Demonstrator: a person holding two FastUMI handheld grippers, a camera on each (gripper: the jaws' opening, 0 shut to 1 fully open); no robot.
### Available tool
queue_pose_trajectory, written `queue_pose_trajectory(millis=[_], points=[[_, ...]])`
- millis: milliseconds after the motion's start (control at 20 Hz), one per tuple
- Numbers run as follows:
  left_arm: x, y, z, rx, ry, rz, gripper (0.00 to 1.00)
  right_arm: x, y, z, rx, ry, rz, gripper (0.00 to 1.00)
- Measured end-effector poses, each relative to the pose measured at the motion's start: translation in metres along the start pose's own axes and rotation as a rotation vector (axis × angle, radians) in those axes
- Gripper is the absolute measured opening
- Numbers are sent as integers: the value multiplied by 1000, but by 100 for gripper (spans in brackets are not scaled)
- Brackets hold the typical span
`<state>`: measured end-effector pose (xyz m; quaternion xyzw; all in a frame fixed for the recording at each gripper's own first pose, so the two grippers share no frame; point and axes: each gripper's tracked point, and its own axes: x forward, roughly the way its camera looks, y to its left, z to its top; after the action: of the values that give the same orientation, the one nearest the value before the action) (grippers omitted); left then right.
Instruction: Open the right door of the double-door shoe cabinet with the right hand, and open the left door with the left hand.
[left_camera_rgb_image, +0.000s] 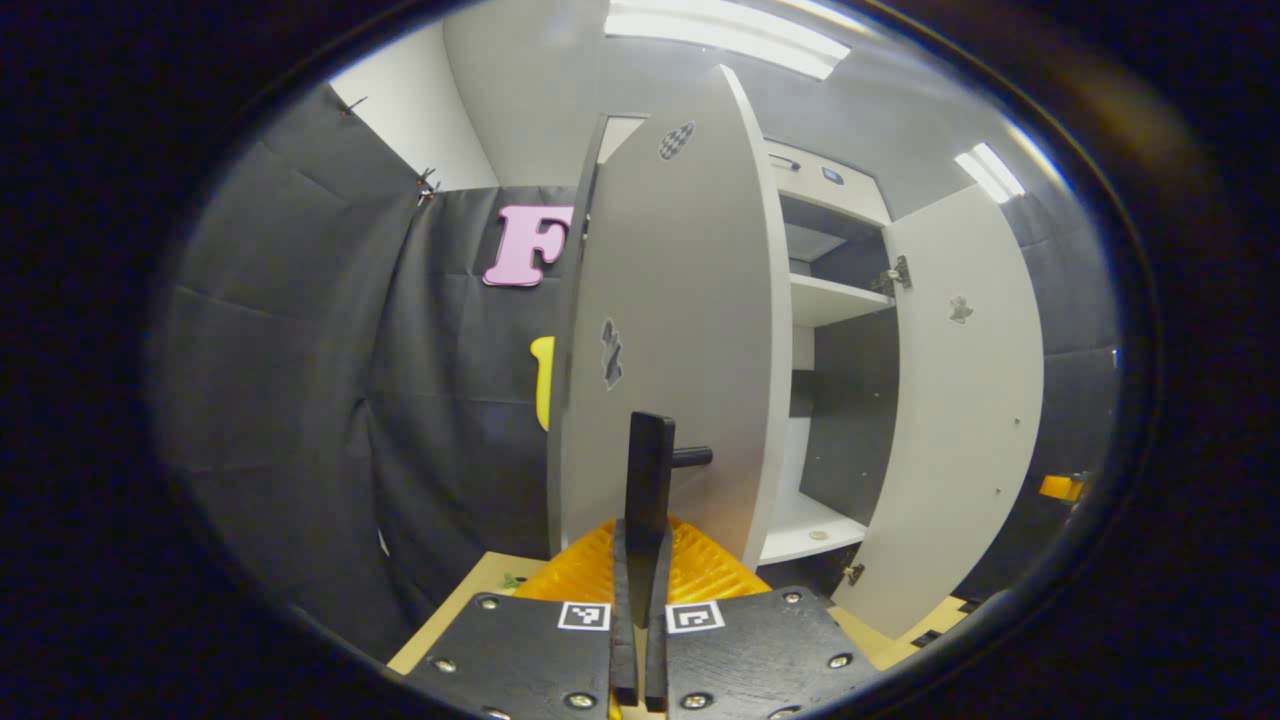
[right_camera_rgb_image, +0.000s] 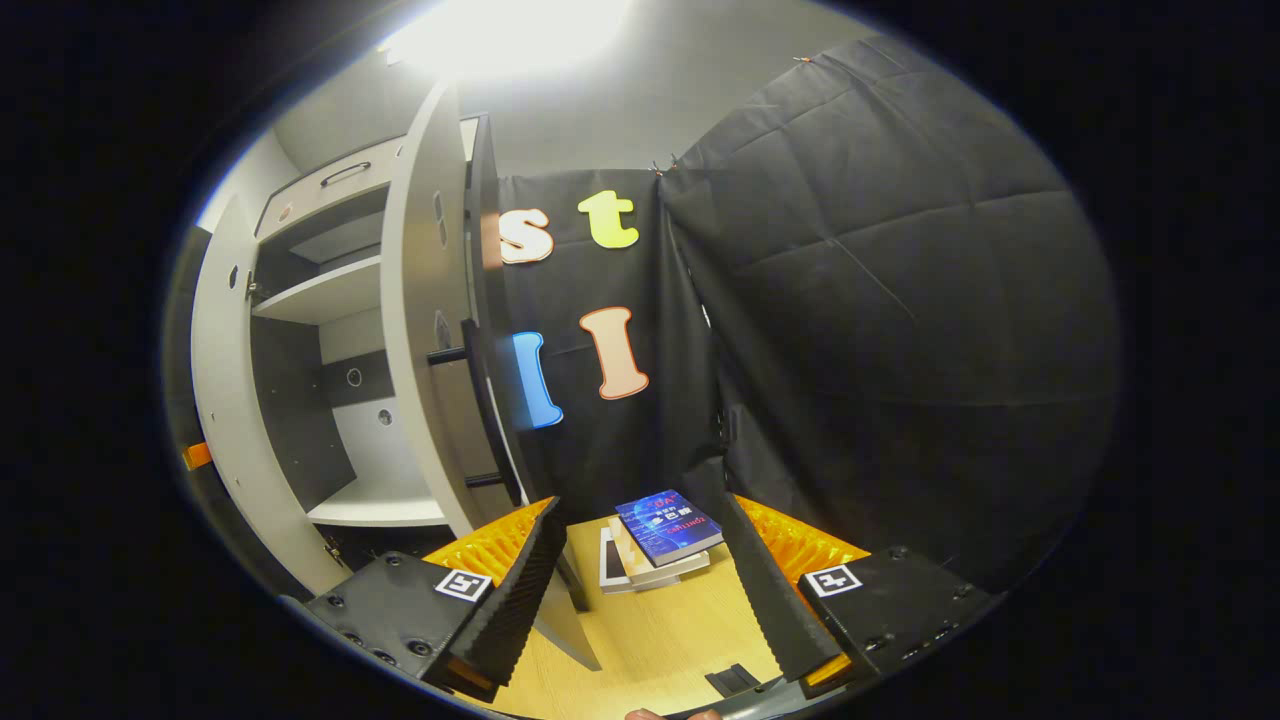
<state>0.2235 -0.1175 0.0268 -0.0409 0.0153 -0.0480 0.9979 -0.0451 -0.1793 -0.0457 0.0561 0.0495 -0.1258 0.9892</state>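
Left claw (left_camera_rgb_image: 640, 560): its two fingers are pressed together on the black bar handle (left_camera_rgb_image: 648, 480) of the left door (left_camera_rgb_image: 680, 330), gripping the bar's lower part; the bar rises straight up out of the closed fingers.
Left door: swung well out from the shoe cabinet (left_camera_rgb_image: 830, 300), seen nearly edge-on just ahead of the claw, with the handle's short post joining it to the door face.
Right door (left_camera_rgb_image: 960, 400): also stands open, hanging off its hinges at the far side of the cabinet in the left gripper view.
Right claw (right_camera_rgb_image: 640, 590): fingers wide apart and holding nothing, aimed past the cabinet toward the booth's wall, level over the desk (right_camera_rgb_image: 650, 640).
Right door from the right gripper view: its edge (right_camera_rgb_image: 425, 330) stands just left of the claw, with its black bar handle (right_camera_rgb_image: 490, 410) facing the claw and apart from the fingers.
Cabinet interior: pale shelves (left_camera_rgb_image: 835, 298) and a dark back panel; I cannot tell whether anything lies on them.
Desk: a small stack of books (right_camera_rgb_image: 660, 540) lies near the far edge, framed between the open fingers.
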Motion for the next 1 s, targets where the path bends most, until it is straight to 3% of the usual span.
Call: queue_pose_trajectory(millis=[300, 400, 450, 550, 750, 800, 1000], points=[[-3, 29, 7, 26, -35, 36, 5, -4, 27, 0, -42, 15, 59, 98], [1, 55, 8, 41, -41, 101, 6, -3, 41, 4, -41, 14, 86, 98], [5, 50, 7, -4, -41, 60, 0, -2, 45, 6, -36, 10, 97, 98], [8, 21, 12, -112, -47, -9, 0, 1, 55, 9, -31, 8, 119, 98], [-9, 32, 7, -108, -45, 25, 2, -1, 71, 16, -32, 2, 139, 98], [-2, 30, 7, -101, -42, 27, 1, -2, 73, 15, -30, 4, 142, 92], [-6, 36, 6, -50, -22, 63, 1, -6, 77, 7, -55, 29, 147, 98]])
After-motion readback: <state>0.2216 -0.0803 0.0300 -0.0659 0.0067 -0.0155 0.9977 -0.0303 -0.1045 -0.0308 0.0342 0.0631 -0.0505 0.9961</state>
